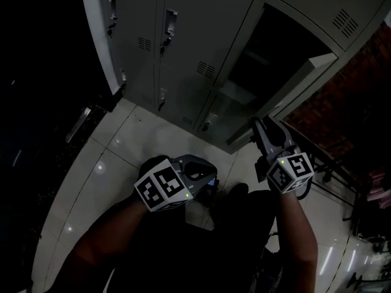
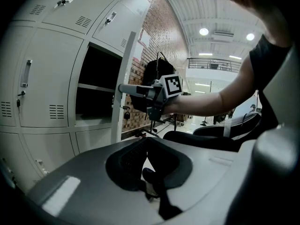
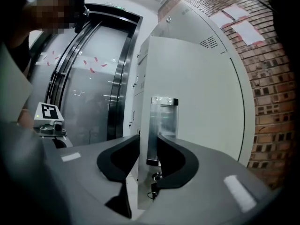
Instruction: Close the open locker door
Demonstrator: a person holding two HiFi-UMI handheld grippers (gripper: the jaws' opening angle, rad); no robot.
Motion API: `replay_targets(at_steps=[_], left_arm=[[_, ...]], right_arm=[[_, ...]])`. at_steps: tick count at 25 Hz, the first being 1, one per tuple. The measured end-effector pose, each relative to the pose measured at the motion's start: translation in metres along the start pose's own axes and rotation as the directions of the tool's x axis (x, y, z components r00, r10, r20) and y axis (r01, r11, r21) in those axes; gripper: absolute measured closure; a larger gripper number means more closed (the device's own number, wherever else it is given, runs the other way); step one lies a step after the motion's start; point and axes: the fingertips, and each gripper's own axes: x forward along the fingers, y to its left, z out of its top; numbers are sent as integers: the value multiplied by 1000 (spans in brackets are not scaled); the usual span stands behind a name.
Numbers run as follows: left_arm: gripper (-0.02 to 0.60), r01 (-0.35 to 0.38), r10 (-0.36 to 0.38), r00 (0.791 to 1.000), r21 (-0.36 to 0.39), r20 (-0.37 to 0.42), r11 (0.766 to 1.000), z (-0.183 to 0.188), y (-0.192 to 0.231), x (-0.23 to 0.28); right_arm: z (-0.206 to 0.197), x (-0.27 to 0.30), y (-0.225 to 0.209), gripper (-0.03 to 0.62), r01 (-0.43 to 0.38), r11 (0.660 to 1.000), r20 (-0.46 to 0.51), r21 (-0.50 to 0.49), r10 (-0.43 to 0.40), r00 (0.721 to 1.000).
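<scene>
The open locker door (image 1: 287,93) stands out from the grey locker bank, with the dark compartment (image 1: 269,47) behind it. My right gripper (image 1: 256,128) is at the door's free edge, low down. In the right gripper view the door edge (image 3: 197,102) and its chrome handle (image 3: 163,123) fill the gap of my right gripper (image 3: 149,142), whose fingers touch it on both sides. The left gripper view shows that gripper (image 2: 123,88) against the door edge (image 2: 123,60). My left gripper (image 1: 212,179) hangs low near my body, apart from the lockers. Its fingers (image 2: 140,146) meet with nothing between them.
Closed locker doors (image 1: 177,47) with small handles fill the bank to the left. A brick wall (image 1: 342,102) runs to the right of the lockers. Glossy floor tiles (image 1: 122,145) lie below. Dark stands and clutter (image 1: 360,182) sit at the right. Glass doors (image 3: 93,78) are behind.
</scene>
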Motion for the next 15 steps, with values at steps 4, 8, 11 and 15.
replay_targets(at_steps=[4, 8, 11, 15], left_arm=[[569, 0, 0, 1000, -3, 9, 1000, 3, 0, -1], [569, -1, 1, 1000, -1, 11, 1000, 5, 1, 0], [569, -2, 2, 1000, 3, 10, 1000, 6, 0, 1], [569, -1, 1, 1000, -3, 15, 1000, 6, 0, 1]], right_arm=[[3, 21, -1, 480, 8, 1000, 7, 26, -8, 1000], [5, 42, -6, 484, 25, 999, 9, 41, -26, 1000], [6, 59, -10, 485, 40, 998, 7, 43, -40, 999], [8, 81, -18, 488, 60, 997, 7, 45, -60, 998]])
